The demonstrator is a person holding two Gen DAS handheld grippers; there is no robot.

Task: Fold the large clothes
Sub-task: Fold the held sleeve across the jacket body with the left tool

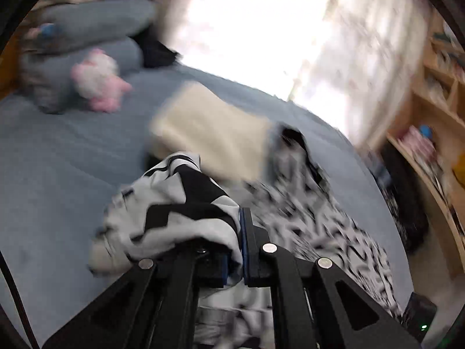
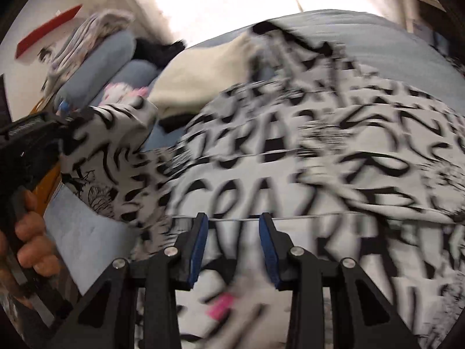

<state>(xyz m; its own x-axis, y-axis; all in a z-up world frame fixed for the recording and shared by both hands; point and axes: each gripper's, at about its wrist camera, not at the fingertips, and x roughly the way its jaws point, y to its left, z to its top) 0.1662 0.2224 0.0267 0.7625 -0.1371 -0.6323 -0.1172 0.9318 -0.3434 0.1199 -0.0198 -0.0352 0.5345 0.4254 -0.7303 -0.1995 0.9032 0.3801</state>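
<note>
So the left gripper point(image 1: 242, 241) is clamped tight on a bunched-up corner of the black-and-white printed garment point(image 1: 180, 212), with the cloth draped over its left finger and hanging down between the two. The rest of that garment trails off ahead and to the right of it across the blue bed point(image 1: 58, 151). A cream folded cloth point(image 1: 209, 128) sits just ahead of the gripper, and a pink plush toy point(image 1: 98, 81) lies farther off to the left by the pillows point(image 1: 96, 26). The right gripper point(image 2: 232, 232) has its jaws partly apart, with the garment's edge lying across between the fingers; everything's blurry, so I can't tell if the pads actually press on it.
</note>
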